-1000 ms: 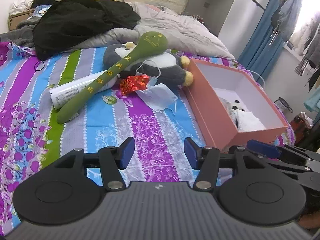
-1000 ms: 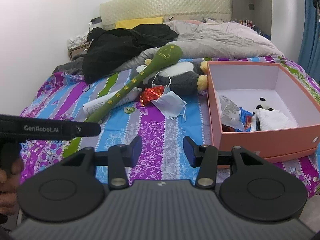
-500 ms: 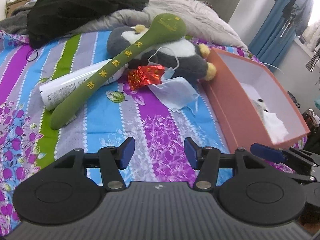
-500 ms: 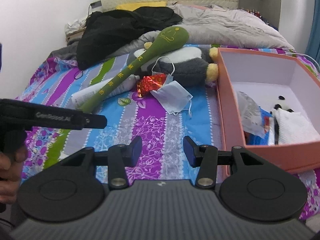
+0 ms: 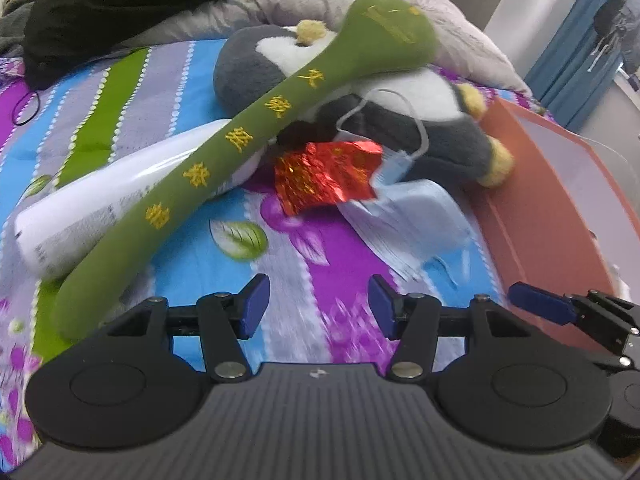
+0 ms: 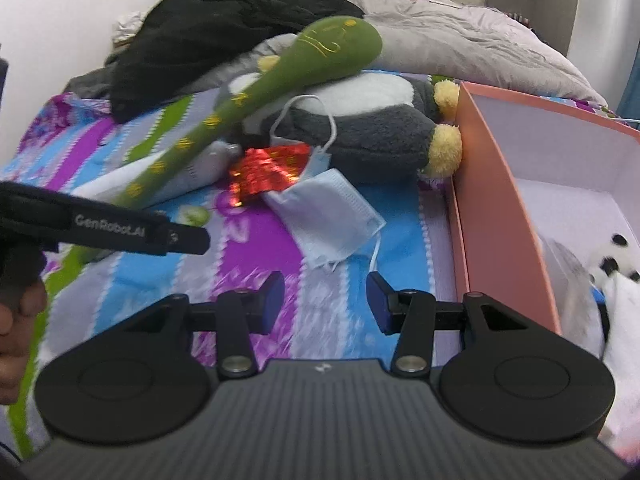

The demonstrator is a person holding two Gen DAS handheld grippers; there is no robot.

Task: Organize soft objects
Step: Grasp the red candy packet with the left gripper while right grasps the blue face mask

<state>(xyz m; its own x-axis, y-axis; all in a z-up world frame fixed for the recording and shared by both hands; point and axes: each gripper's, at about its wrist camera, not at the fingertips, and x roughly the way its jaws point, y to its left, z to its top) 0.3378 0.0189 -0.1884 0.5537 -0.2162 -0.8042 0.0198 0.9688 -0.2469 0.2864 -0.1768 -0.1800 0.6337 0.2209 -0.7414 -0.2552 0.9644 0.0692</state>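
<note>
Descending together since a second ago, the released left claw and released right claw near the pale-blue pleated face mask on the striped bed; pickup appears imminent.

The words "GenRobot.AI" stand in pale letters on the side of the black left claw, seen in the right wrist view. The long green plush stick carries a row of yellow embroidered characters down its shaft and a yellow embroidered mark on its rounded head; motion blur keeps them from being read. The white tube under the stick bears small dark print near its end, too blurred to read. The red foil wrapper shows gold print, also unreadable.
</note>
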